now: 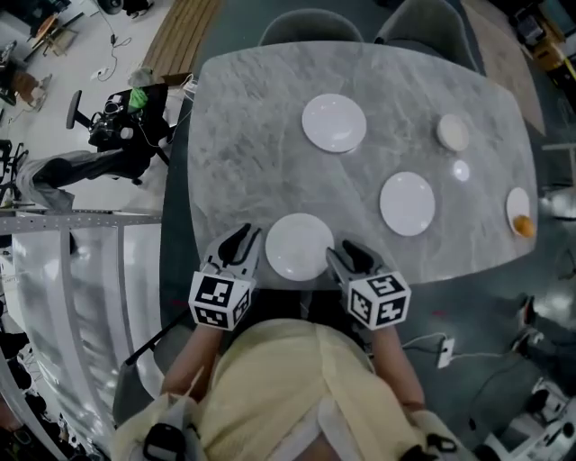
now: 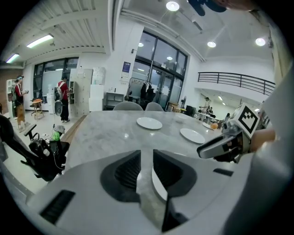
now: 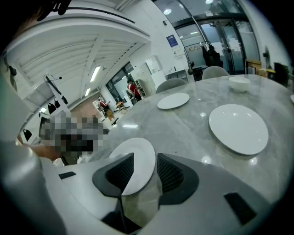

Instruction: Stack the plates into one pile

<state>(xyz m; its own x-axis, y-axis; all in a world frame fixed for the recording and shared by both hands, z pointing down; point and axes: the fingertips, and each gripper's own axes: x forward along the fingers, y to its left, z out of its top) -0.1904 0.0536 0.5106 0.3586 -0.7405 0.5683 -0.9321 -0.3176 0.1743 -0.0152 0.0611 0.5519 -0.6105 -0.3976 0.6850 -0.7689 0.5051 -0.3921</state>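
Note:
Three white plates lie apart on the grey marble table (image 1: 243, 135): a near plate (image 1: 299, 246) at the front edge, a middle plate (image 1: 407, 203) to the right, and a far plate (image 1: 334, 123). My left gripper (image 1: 245, 241) sits just left of the near plate and my right gripper (image 1: 346, 255) just right of it. Both have their jaws a little apart with nothing clamped. In the left gripper view (image 2: 146, 158) only a sliver of the near plate (image 2: 158, 183) shows in the gap. In the right gripper view (image 3: 145, 160) the near plate (image 3: 138, 156) lies flat just beyond the jaws.
A small white bowl (image 1: 453, 132) stands at the back right. A plate with something orange on it (image 1: 519, 214) sits at the right edge. Two chairs (image 1: 310, 25) stand at the far side. A dark wheeled cart (image 1: 121, 126) stands on the floor to the left.

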